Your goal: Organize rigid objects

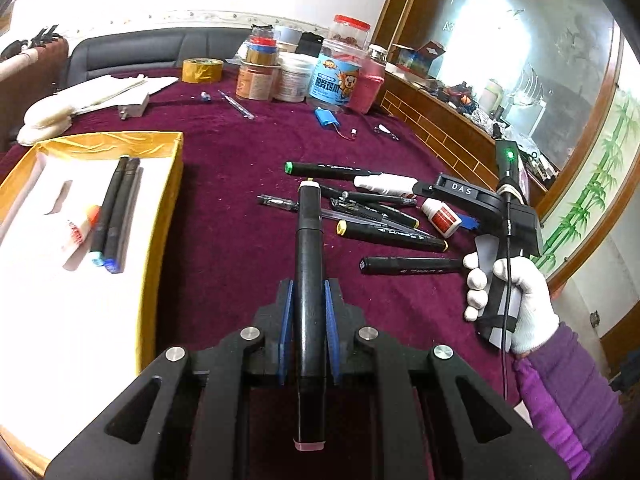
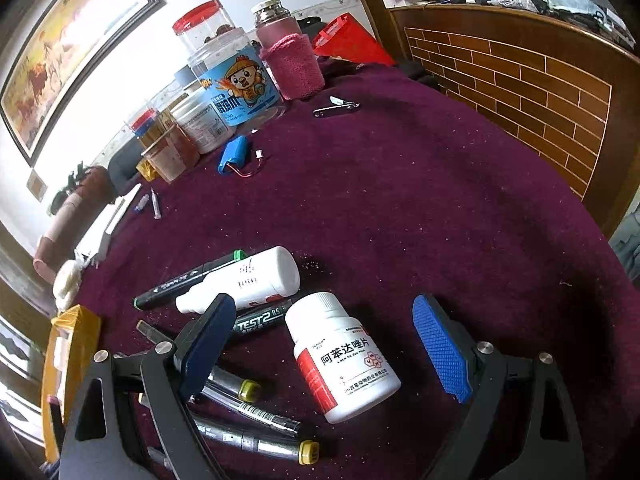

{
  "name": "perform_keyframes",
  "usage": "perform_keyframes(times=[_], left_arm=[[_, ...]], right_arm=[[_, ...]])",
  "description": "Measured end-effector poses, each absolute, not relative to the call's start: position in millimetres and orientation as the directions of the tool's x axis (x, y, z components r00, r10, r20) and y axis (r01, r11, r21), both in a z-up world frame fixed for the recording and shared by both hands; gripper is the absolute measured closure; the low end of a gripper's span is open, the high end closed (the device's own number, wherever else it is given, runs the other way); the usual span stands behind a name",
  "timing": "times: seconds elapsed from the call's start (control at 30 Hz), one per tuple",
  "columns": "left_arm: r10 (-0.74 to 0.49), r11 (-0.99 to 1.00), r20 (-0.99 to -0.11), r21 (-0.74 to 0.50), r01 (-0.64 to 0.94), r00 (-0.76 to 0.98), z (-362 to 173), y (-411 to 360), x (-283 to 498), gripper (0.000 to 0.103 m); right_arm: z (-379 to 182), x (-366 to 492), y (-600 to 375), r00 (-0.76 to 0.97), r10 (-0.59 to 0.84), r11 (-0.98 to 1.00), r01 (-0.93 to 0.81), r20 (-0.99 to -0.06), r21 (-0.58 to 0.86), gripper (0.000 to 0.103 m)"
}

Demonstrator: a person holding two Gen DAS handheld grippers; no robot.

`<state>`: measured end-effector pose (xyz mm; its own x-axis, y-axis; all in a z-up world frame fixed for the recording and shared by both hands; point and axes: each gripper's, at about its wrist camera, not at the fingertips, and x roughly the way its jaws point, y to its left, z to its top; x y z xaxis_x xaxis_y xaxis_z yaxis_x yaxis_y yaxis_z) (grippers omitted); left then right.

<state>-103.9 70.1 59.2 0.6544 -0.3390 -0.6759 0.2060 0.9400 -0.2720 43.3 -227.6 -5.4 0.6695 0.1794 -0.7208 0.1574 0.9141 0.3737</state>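
Observation:
My left gripper point(image 1: 309, 296) is shut on a black marker point(image 1: 308, 264) with a pale cap, held above the purple cloth, right of the gold-rimmed box point(image 1: 160, 216). The box holds two black markers point(image 1: 114, 212) and a small white bottle point(image 1: 78, 236). A pile of markers and pens point(image 1: 376, 220) lies on the cloth ahead. My right gripper point(image 2: 326, 346) is open, its jaws on either side of a white medicine bottle with a red label point(image 2: 344, 360); a white spray bottle point(image 2: 248, 280) and several markers point(image 2: 256, 416) lie to its left. The right gripper also shows in the left wrist view point(image 1: 460, 196).
Jars, tape rolls and a pink-sleeved bottle point(image 1: 316, 68) stand at the far side. A blue battery pack point(image 2: 234, 154) and a nail clipper point(image 2: 336, 108) lie on the cloth. A brick-patterned wooden ledge point(image 2: 540, 80) borders the right. White foam pieces point(image 1: 92, 96) lie far left.

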Motion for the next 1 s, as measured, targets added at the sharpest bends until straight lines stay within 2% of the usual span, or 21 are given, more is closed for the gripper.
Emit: perform_keyframes(times=[0.23,0.47,0.7,0.83,1.0], left_arm=[[-0.303,0.952,-0.67,-0.244,0.184,0.677,62,74,-125,0.09],[-0.348,0.936,-0.65,-0.285,0.207,0.676,65,77,-131,0.09],[-0.4,0.915,-0.633,-0.317,0.249,0.663,65,69,-131,0.09],[-0.399,0.916,-0.64,-0.318,0.246,0.656,63,70,-130,0.09],[-0.392,0.915,-0.633,-0.341,0.214,0.667,64,84,-131,0.09]], right_arm=[[3,34,-222,0.666,0.092,0.941,0.184,-0.74,0.283,0.016],[19,-15,-234,0.662,0.163,0.94,0.122,-0.732,0.319,0.016],[38,-51,-194,0.657,0.204,0.976,-0.083,-0.725,0.2,0.016],[21,-46,-170,0.636,0.135,0.99,-0.113,-0.76,0.082,0.016],[4,-59,-132,0.541,0.265,0.959,-0.238,-0.798,0.156,0.017]])
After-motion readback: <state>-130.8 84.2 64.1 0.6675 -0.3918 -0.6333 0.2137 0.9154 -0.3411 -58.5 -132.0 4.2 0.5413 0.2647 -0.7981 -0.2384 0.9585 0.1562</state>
